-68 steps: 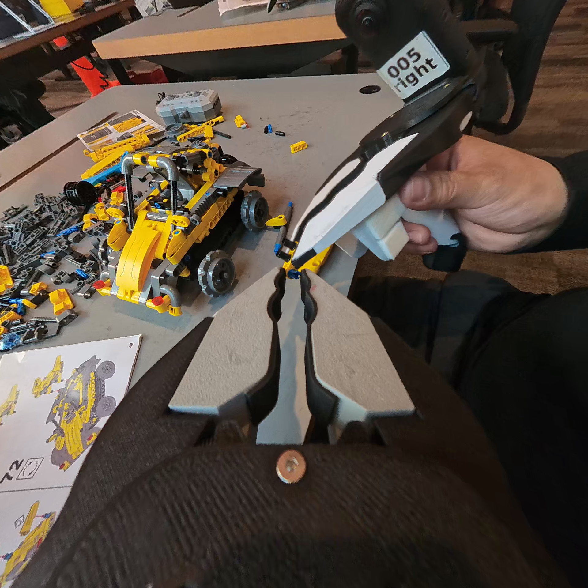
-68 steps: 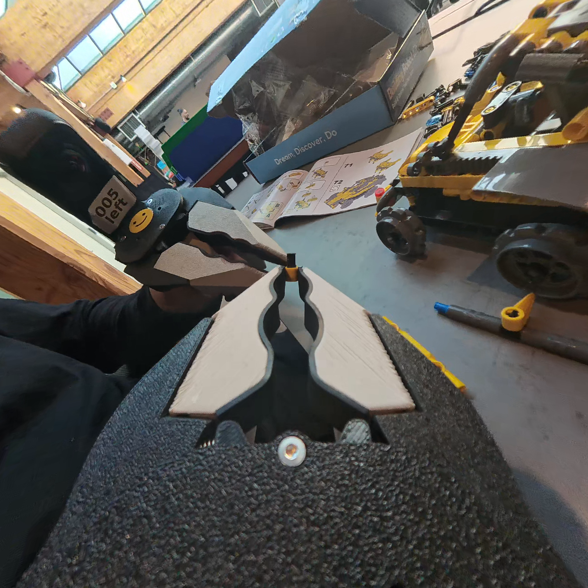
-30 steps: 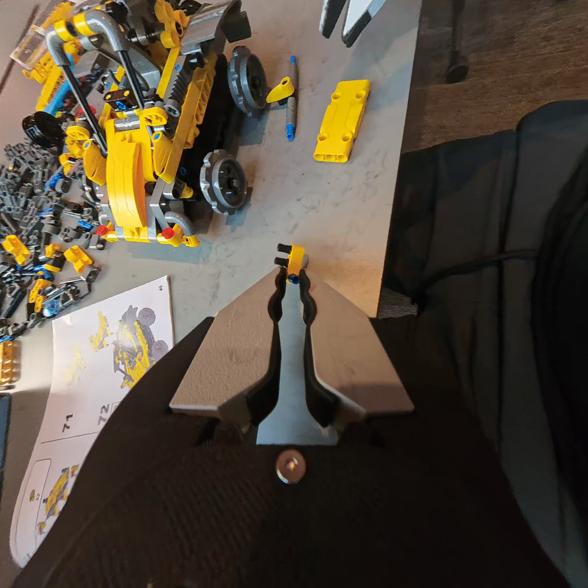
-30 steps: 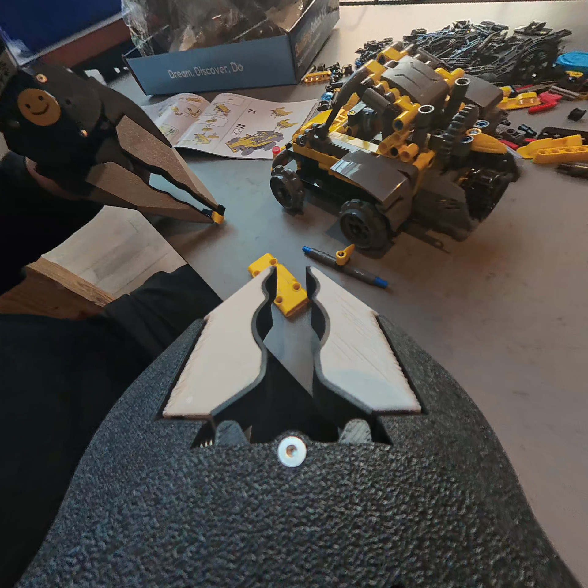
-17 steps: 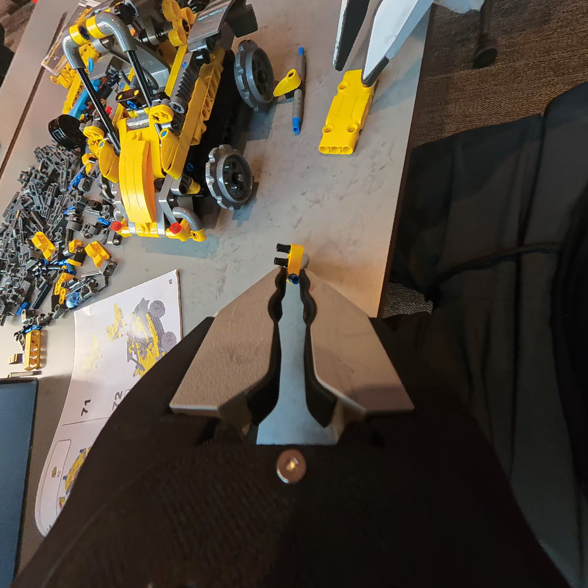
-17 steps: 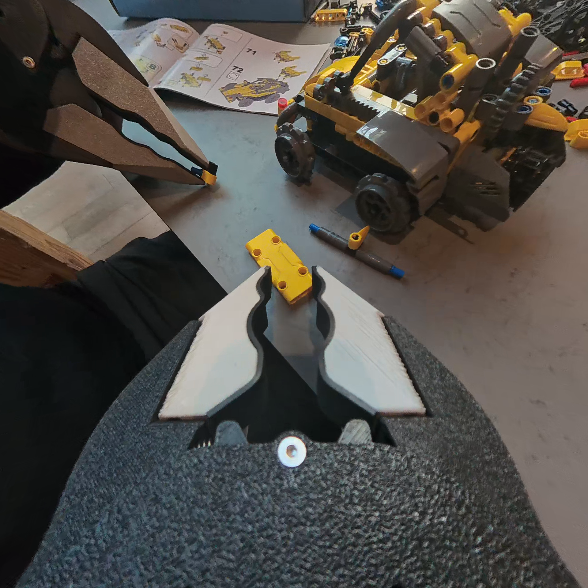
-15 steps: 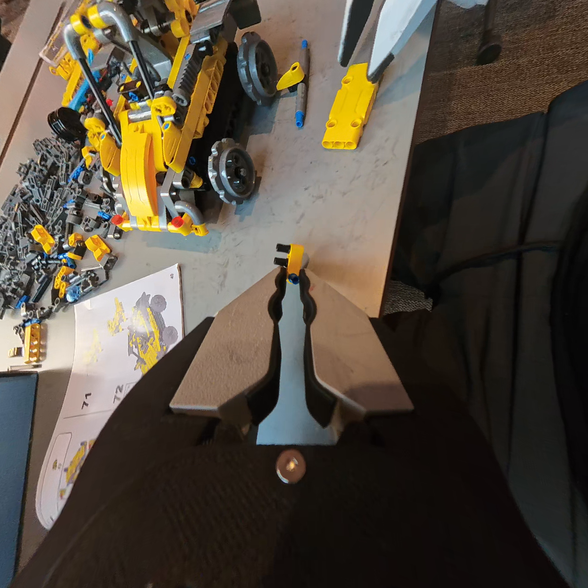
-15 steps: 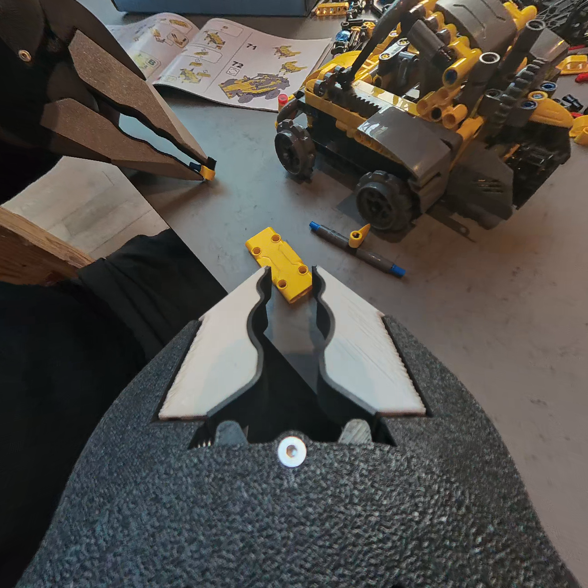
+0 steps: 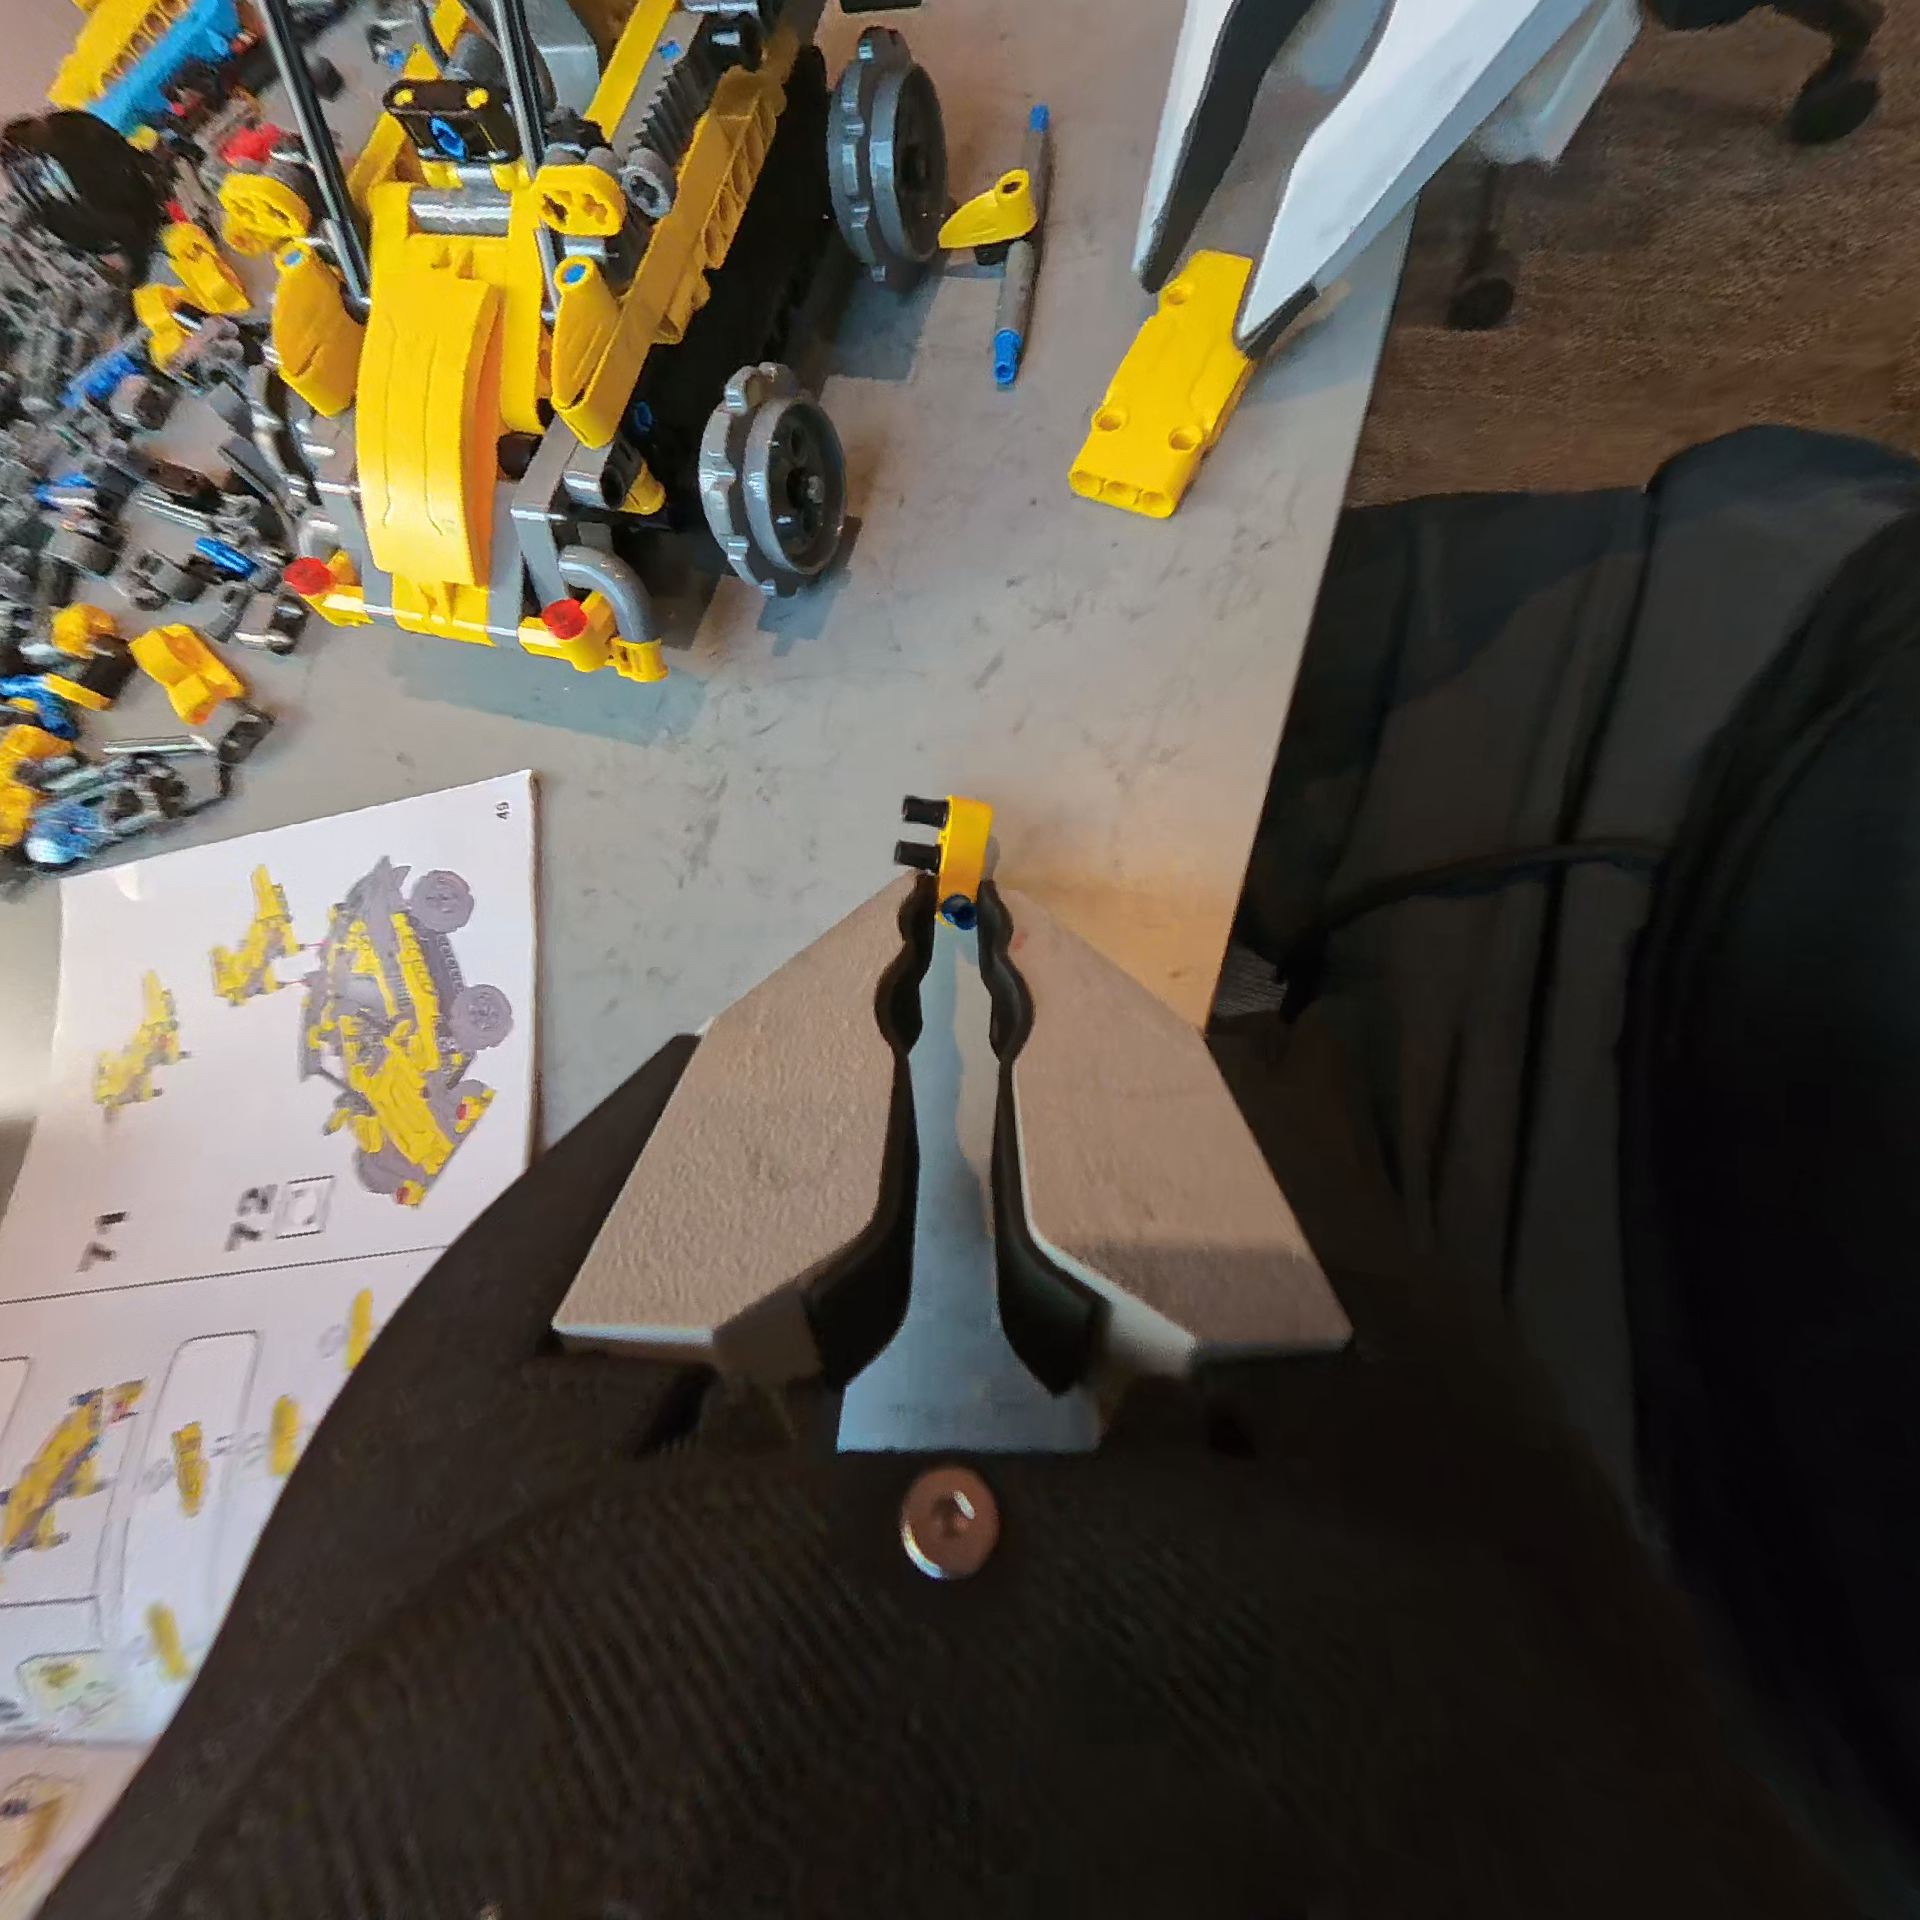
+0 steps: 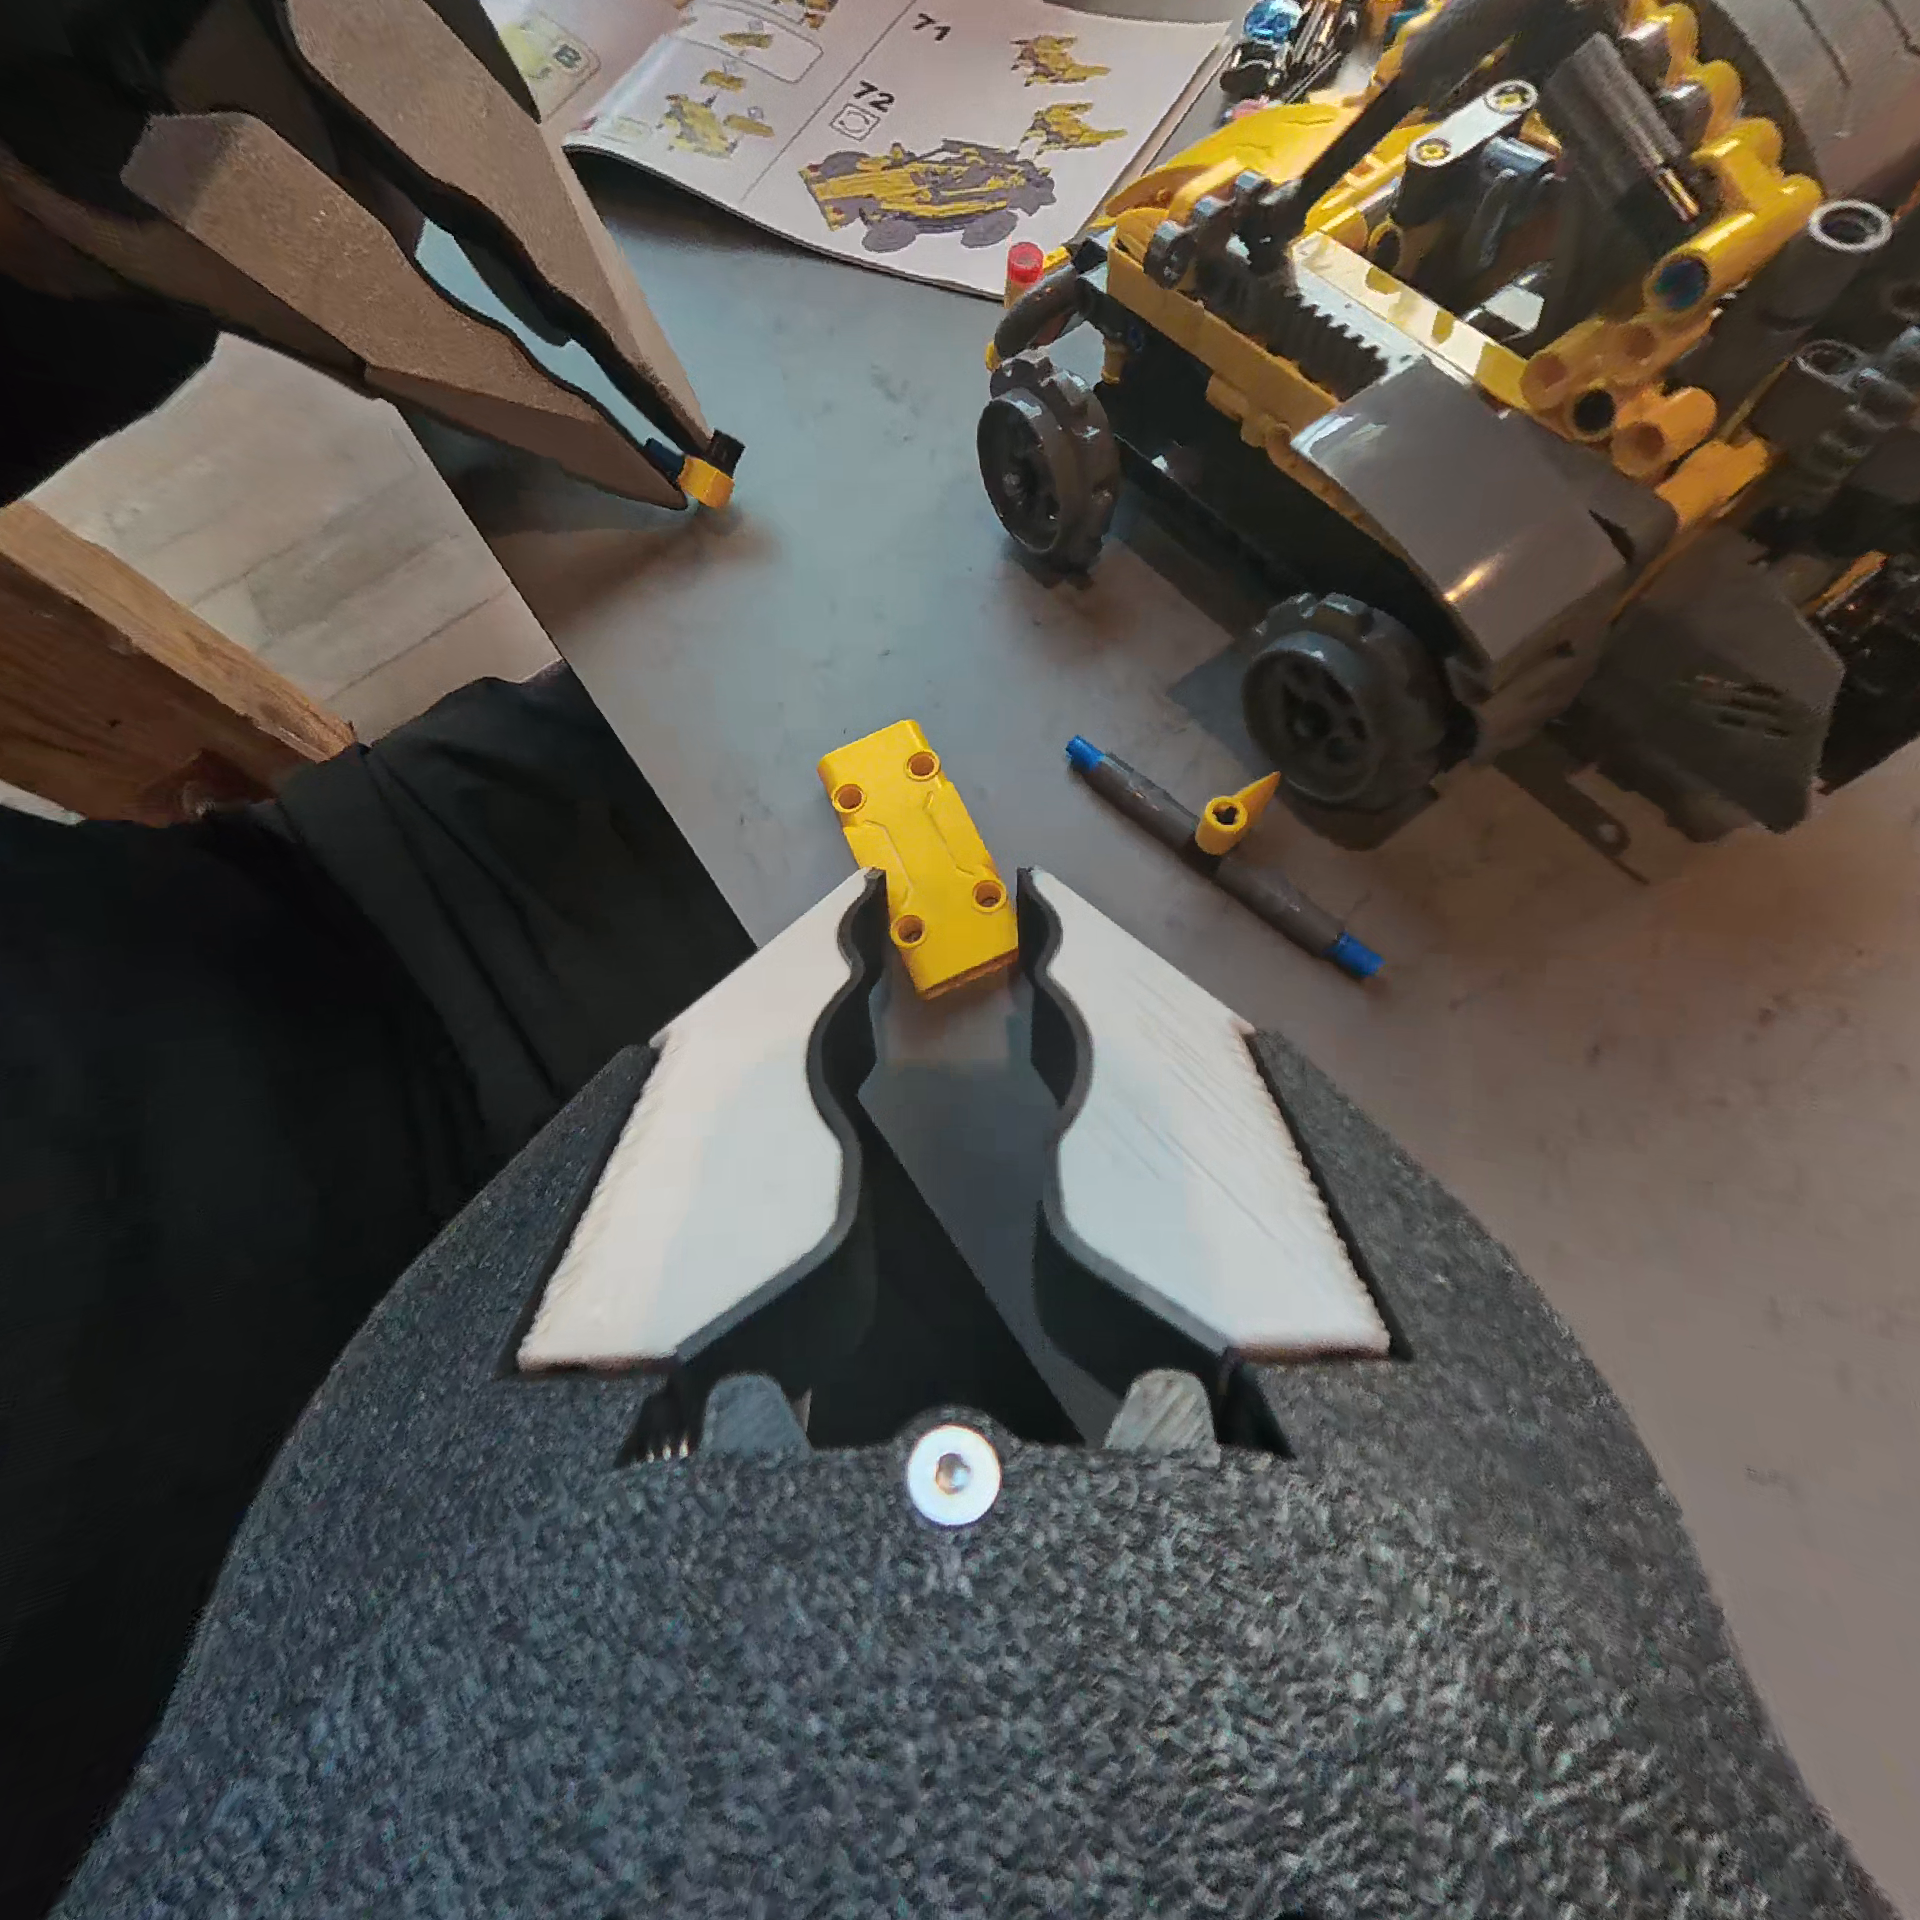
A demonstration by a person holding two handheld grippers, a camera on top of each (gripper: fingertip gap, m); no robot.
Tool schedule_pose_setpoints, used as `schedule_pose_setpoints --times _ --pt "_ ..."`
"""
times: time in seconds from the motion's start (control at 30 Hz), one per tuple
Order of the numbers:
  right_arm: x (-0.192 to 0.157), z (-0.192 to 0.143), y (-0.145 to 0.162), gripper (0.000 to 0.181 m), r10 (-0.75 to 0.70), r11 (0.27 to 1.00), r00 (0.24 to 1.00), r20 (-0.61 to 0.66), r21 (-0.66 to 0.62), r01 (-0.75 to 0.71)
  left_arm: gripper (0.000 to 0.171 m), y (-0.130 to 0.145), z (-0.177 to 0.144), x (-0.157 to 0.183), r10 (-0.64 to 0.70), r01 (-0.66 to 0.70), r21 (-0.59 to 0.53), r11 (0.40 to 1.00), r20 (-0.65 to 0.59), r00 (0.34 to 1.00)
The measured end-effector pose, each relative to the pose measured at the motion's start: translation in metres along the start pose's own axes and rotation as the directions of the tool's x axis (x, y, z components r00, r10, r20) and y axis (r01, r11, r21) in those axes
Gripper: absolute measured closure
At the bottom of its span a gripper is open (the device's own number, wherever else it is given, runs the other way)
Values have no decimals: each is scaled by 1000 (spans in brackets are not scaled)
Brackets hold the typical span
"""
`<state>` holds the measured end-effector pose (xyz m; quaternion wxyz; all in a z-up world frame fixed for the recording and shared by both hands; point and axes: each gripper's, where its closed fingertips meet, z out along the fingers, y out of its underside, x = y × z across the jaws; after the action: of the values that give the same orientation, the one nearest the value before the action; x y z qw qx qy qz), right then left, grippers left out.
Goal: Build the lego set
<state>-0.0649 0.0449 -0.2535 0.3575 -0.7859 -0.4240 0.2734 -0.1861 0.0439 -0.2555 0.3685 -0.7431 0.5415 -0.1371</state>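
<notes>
Grey table (image 9: 1091, 665); left gripper (image 9: 951, 894) pinching connector (image 9: 961, 847) (yellow).

It looks like an office or workshop room: a grey table (image 9: 1039, 644) stands on brown carpet floor (image 9: 1621, 312). On it lie a half-built yellow brick vehicle (image 10: 1455, 416), loose parts (image 9: 114, 582) and an open instruction booklet (image 9: 291, 1039)

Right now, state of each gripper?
Left gripper: shut on small yellow connector with black pins.
Right gripper: open, fingertips either side of flat yellow panel on the table.
</notes>
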Motion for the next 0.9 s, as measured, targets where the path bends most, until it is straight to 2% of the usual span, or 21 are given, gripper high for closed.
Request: schedule_pose_setpoints --times 0.13,0.2,0.3,0.43,0.53,0.63,0.83,0.9 --pt "18 -8 -3 158 -17 1000 996 -92 -9 16 167 -3 3 4 -58 59 12 998 -30 998" --pt "16 -14 -5 163 24 1000 998 -58 11 -24 167 -1 4 2 -51 51 4 999 -20 999" --pt "9 -17 1 157 69 997 997 -16 -20 -69 167 -1 4 2 -60 60 5 998 -23 998" --pt "9 -12 9 152 22 997 999 -38 -76 -25 167 -1 4 1 -62 63 5 998 -23 998" --pt "-17 -4 8 158 45 996 995 93 -85 -37 167 0 4 2 -71 71 3 997 -24 997" --pt "-25 2 7 158 -4 995 996 84 -102 13 167 0 4 2 -74 74 3 997 -27 997" --pt "-30 -1 -13 156 -25 998 997 70 -49 28 167 2 1 2 -16 16 -8 1000 -41 999" --pt "-41 1 -27 154 -83 996 992 98 -13 85 167 -6 -4 15 90 -87 42 995 -87 992"
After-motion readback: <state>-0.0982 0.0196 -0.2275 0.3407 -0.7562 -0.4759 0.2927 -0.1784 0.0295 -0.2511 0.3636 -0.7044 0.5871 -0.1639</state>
